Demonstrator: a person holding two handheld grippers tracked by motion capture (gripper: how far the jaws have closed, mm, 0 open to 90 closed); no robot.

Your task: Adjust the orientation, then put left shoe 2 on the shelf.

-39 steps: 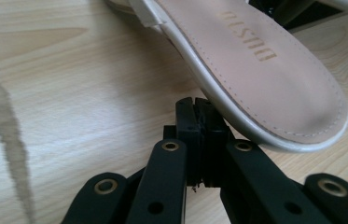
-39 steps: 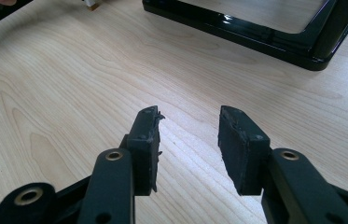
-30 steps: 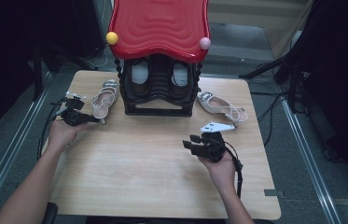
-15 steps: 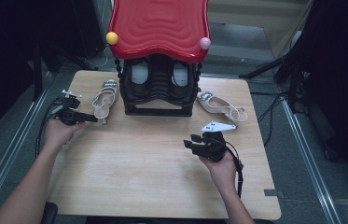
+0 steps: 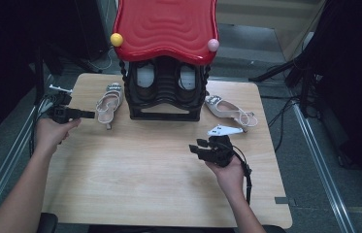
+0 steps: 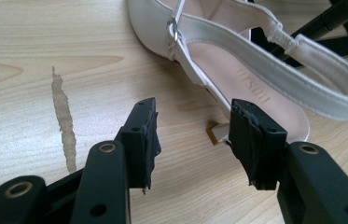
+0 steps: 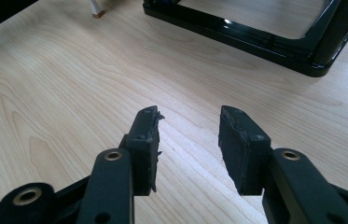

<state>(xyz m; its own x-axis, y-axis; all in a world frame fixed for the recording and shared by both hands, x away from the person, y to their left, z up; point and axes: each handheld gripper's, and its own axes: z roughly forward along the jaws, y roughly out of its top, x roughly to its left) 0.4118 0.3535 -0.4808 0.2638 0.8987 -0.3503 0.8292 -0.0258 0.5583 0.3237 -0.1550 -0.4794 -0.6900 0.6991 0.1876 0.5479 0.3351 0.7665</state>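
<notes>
The left tongs [image 6: 192, 140] have just been opening and now stand wide apart, empty, just short of the heel of the pale slingback shoe [image 6: 255, 70], which lies on the counter [image 5: 135, 184] beside the black shoe rack [image 5: 165, 92]. The likely trouble is that thin heel and loose strap: closing on the strap alone would let the shoe swing, and a push could slide it against the rack's foot. The right tongs [image 7: 188, 144] hover open over bare wood, gripping nothing — well apart from the other shoe [image 5: 229, 110] on the rack's far side.
</notes>
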